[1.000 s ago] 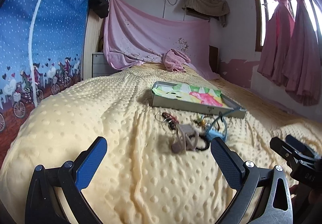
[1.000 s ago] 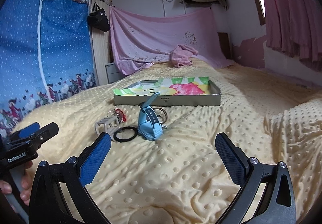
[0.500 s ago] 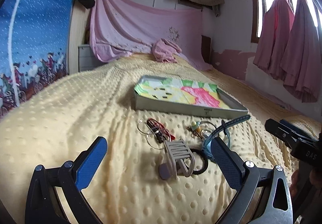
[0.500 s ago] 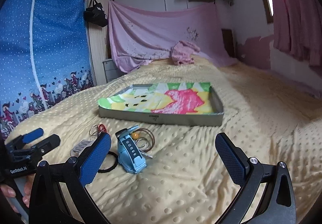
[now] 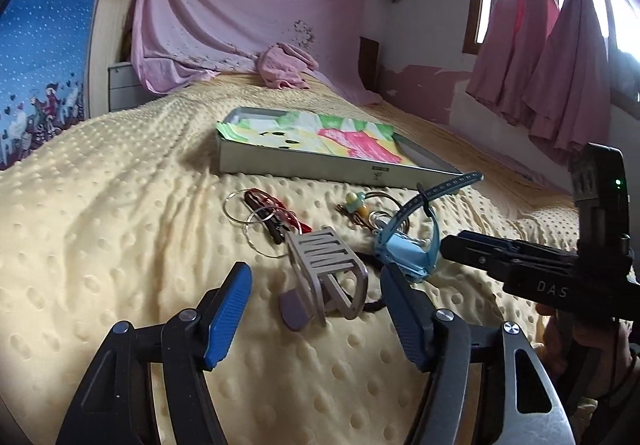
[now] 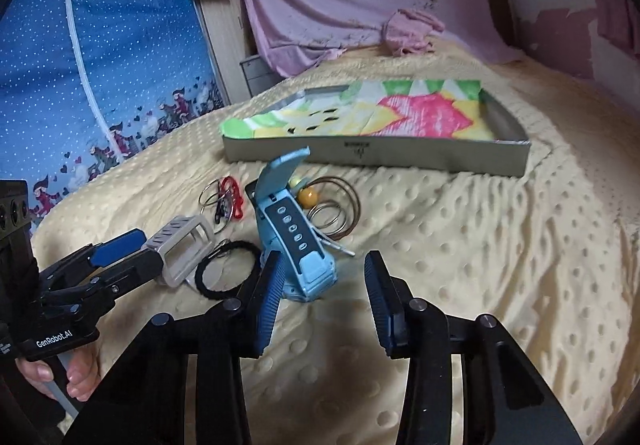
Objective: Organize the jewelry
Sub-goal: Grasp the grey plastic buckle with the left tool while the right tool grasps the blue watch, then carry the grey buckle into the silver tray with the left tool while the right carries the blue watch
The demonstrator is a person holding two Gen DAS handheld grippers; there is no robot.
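A heap of accessories lies on the yellow dotted bedspread (image 5: 120,229). A grey hair claw clip (image 5: 326,277) sits between my left gripper's (image 5: 316,297) open fingers, not gripped. A light blue watch (image 6: 298,245) stands just ahead of my right gripper (image 6: 318,277), which is open with its left fingertip (image 6: 270,281) beside the watch. A black hair tie (image 6: 226,275), thin hoop rings with a red piece (image 5: 260,213) and brown bangles with beads (image 6: 332,209) lie around. A grey tray with a colourful lining (image 6: 400,153) lies behind them.
A pink crumpled cloth (image 5: 284,65) lies at the bed's far end under a hanging pink sheet (image 5: 240,17). A blue zippered wardrobe (image 6: 100,57) stands at the left. Pink curtains (image 5: 560,57) hang at the right.
Both grippers have moved forward and down toward the heap. The left now has the claw clip between its fingers and the right has reached the blue watch.
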